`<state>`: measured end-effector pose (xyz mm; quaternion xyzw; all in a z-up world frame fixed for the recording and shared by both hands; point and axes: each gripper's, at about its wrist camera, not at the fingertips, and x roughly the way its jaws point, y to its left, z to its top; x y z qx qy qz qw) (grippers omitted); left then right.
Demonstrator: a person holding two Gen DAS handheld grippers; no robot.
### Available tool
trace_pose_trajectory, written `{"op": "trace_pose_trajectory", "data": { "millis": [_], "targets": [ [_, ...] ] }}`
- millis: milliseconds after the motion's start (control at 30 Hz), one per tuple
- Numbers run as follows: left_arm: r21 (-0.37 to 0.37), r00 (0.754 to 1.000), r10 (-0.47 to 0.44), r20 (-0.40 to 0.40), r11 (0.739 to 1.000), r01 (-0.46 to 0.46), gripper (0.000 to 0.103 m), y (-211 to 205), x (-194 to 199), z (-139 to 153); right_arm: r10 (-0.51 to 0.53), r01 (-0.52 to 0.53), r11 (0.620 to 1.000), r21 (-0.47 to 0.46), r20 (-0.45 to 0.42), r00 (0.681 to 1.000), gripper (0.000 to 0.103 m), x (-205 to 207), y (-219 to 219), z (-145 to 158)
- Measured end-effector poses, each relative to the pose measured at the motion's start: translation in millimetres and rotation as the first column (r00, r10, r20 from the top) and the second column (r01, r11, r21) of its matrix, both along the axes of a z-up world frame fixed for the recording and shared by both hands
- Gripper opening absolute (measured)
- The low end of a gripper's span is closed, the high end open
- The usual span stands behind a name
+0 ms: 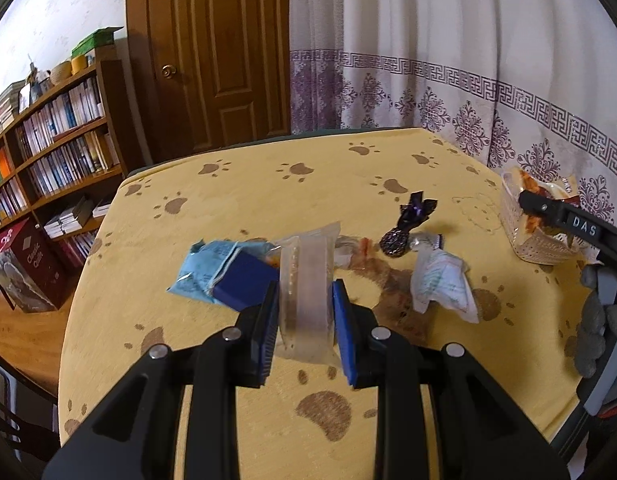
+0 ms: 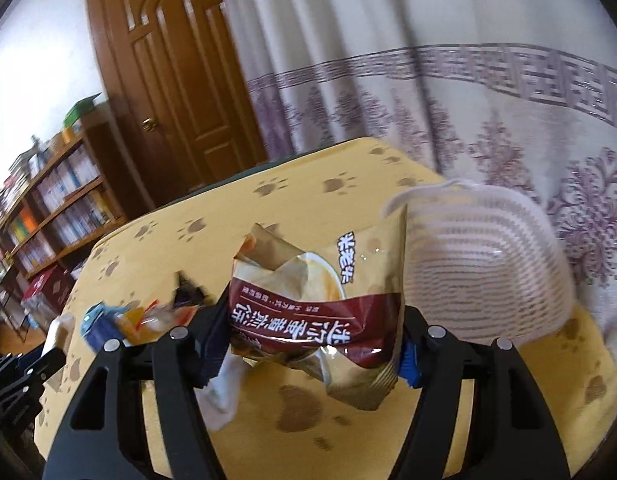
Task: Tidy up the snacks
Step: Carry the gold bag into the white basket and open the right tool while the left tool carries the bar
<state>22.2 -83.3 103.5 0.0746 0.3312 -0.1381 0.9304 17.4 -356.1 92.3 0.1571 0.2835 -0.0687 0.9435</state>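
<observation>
Left gripper [image 1: 306, 312] is clenched on a clear packet [image 1: 306, 280] near the table's [image 1: 268, 184] middle. Right gripper [image 2: 312, 344] grasps a brown snack bag [image 2: 320, 312] beside the white basket [image 2: 480, 264] at the right edge.

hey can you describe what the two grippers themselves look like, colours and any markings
Both are matte black plastic linkages with silver round pivot pins. The left gripper has blue ribbed finger pads. The right gripper looks the same build, with blue pads, and carries white "DAS" lettering on its side. A grey knit glove holds it.
</observation>
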Motion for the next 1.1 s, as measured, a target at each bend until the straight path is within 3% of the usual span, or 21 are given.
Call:
{"op": "trace_pose_trajectory", "data": {
  "millis": [633,767,833,1100],
  "targets": [
    [0.043,0.996,-0.093,0.013,0.995,0.092,0.026,-59.2,5.1,4.7,-0.225,0.226,0.974,0.007,-0.033,0.974,0.069,-2.4,-107.5,-12.5],
    [0.045,0.994,-0.109,0.013,0.993,0.108,0.026,-69.3,8.2,6.2,-0.236,0.237,0.971,0.018,-0.043,0.971,0.071,-0.5,-115.6,-19.2],
    [0.041,0.993,-0.118,0.009,0.992,0.118,0.026,-73.9,9.8,6.7,-0.235,0.236,0.972,0.023,-0.036,0.971,0.078,-0.9,-117.6,-20.5],
    [0.029,0.982,-0.191,0.014,0.981,0.19,0.027,-107.0,18.8,14.4,-0.254,0.252,0.967,-0.043,-0.04,0.966,0.079,-8.3,-108.1,-19.1]
  ]
}}
